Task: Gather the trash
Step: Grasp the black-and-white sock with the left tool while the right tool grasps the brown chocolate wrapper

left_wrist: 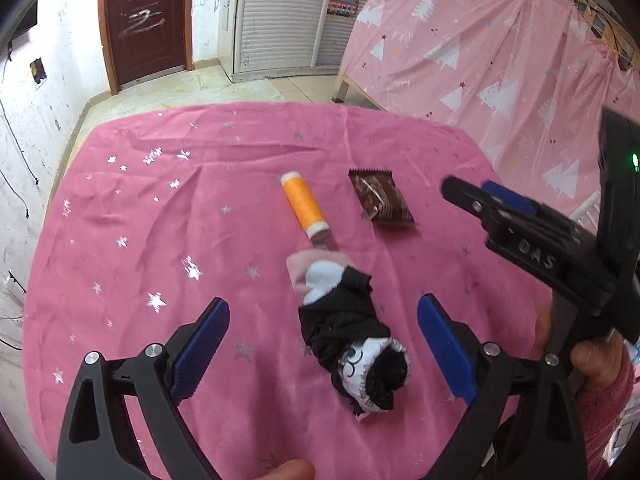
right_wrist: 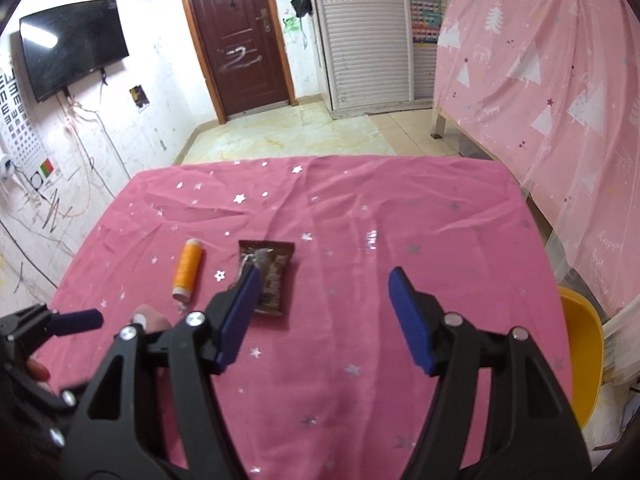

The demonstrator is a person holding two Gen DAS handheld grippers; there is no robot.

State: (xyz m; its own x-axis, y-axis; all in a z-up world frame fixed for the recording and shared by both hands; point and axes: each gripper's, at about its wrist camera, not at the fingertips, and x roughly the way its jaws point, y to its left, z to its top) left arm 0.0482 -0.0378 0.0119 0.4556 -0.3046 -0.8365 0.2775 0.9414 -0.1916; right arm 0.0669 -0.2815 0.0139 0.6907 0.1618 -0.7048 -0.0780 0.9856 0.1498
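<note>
A brown snack wrapper (left_wrist: 380,200) lies flat on the pink starred tablecloth (left_wrist: 160,220), with an orange thread spool (left_wrist: 304,208) to its left. Nearer to me lies a rolled black, white and pink sock (left_wrist: 344,332), between the spread fingers of my left gripper (left_wrist: 324,307), which is open and not touching it. In the right wrist view my right gripper (right_wrist: 325,276) is open above the tablecloth (right_wrist: 400,220). Its left finger (right_wrist: 240,312) covers part of the wrapper (right_wrist: 276,280), and the spool (right_wrist: 187,270) lies further left. Neither gripper holds anything.
A yellow tub (right_wrist: 580,344) stands off the table's right edge. A pink curtain (right_wrist: 540,80) hangs at the right, with a brown door (right_wrist: 240,40) and a white louvred cupboard (right_wrist: 368,32) at the back. A dark screen (right_wrist: 72,44) hangs on the left wall.
</note>
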